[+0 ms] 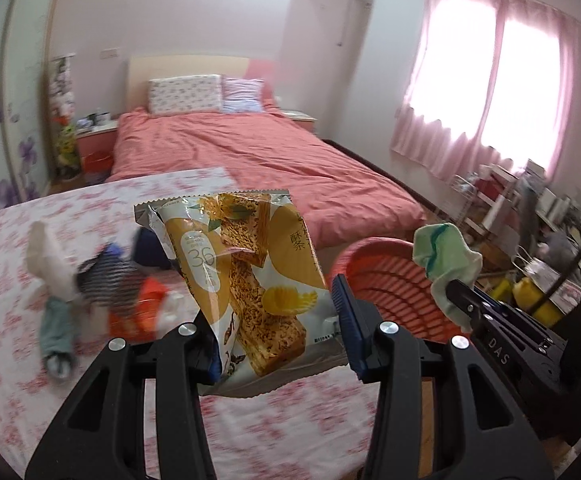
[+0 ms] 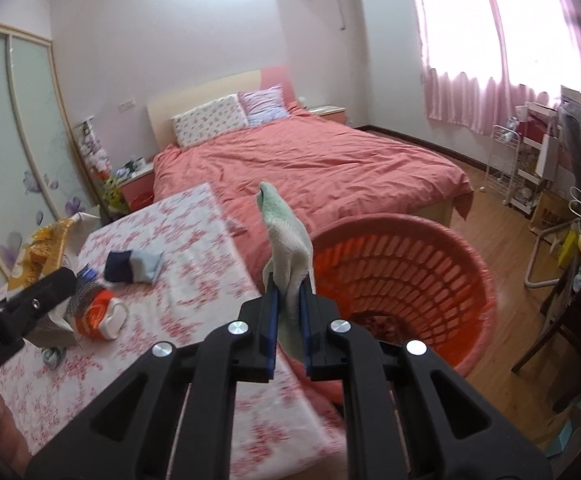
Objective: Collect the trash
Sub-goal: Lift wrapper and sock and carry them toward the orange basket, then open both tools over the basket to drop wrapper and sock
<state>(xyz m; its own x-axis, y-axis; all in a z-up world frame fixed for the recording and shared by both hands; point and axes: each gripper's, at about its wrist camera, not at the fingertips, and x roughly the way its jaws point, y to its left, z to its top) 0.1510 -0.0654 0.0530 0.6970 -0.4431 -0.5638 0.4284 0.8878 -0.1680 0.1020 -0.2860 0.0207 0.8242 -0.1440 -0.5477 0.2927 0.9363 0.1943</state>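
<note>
Beside the table's right edge stands the orange basket (image 2: 402, 276); the right gripper (image 2: 290, 316), pinching a green sock (image 2: 286, 248), is nearer it than the left gripper (image 1: 274, 320) clamping the snack bag (image 1: 246, 276).

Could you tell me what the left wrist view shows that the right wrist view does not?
Only the left wrist view shows the snack wrapper's printed front, held in the left gripper. Only the right wrist view shows the orange basket's bottom and the wooden floor. Both show the green sock clamped in the right gripper and the bed.
</note>
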